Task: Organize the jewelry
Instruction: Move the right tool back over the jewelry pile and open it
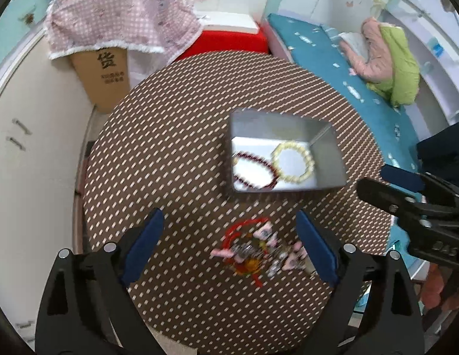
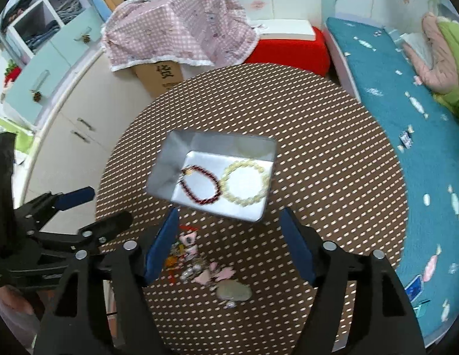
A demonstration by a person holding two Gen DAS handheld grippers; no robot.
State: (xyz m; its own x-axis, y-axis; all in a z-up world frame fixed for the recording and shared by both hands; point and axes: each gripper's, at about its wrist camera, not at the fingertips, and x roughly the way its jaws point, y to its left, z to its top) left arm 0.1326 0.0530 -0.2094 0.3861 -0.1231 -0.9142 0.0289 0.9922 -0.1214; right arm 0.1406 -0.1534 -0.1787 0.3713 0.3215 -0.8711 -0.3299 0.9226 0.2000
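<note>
Left gripper (image 1: 229, 247): we hold it above the round table (image 1: 170, 112), jaws spread wide, nothing between the pads; the charm heap lies on the table beneath the gap.
Charm heap (image 1: 257, 250): we see a tangle of red cord, pink charms and silvery bits on the cloth, just in front of the tin.
Tin (image 1: 327, 159): we see it near the table's middle, holding a dark red bead bracelet (image 1: 253, 173) beside a pale yellow bead bracelet (image 1: 293, 162), the two touching.
Right gripper (image 2: 229, 244): we hold it over the same heap, jaws apart and empty.
</note>
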